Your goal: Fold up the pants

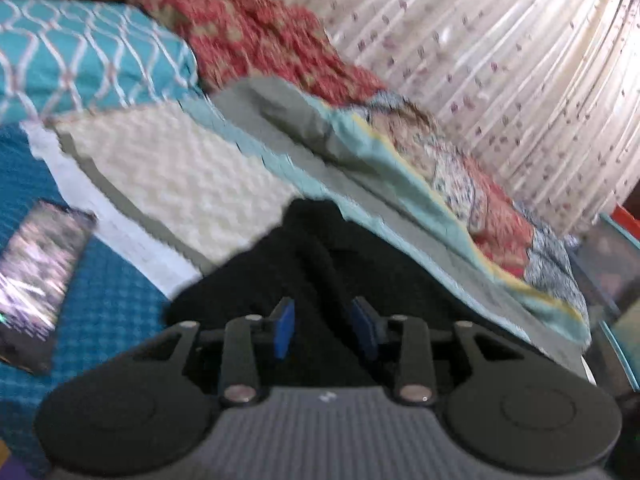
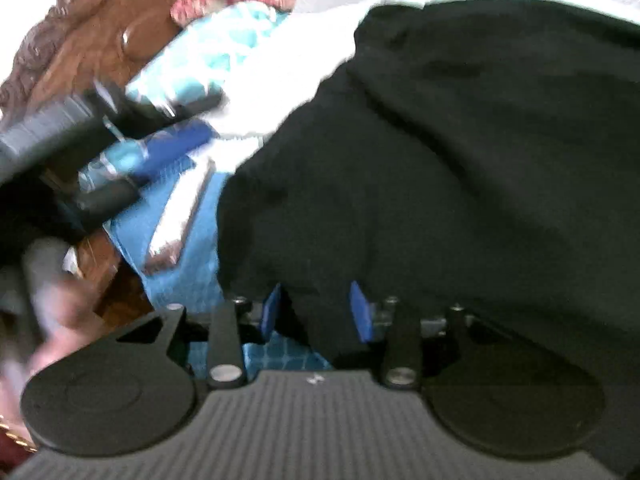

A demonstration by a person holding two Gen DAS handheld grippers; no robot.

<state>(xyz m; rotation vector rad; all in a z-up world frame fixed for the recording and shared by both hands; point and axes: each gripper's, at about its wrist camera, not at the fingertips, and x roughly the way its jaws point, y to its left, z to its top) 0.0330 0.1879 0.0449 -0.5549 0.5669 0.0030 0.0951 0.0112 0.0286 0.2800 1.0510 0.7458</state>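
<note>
Bed, blue checked cover [image 1: 108, 304]: black pants [image 2: 440, 168], soft, limp, light; left gripper [image 1: 325, 330] and right gripper [image 2: 318, 312] both spread, astride cloth; best pinched at an edge.

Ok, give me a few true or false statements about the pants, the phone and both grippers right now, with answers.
1. The pants are black. True.
2. The left gripper has its fingers closed tight together. False: they stand apart, with black cloth between them.
3. A phone lies on the blue bedspread. True.
4. The pants lie on a bare wooden floor. False: they lie on the bed.
5. Black cloth sits between the right gripper fingers. True.
6. The curtain is plain dark blue. False: it is pale with small marks.
</note>
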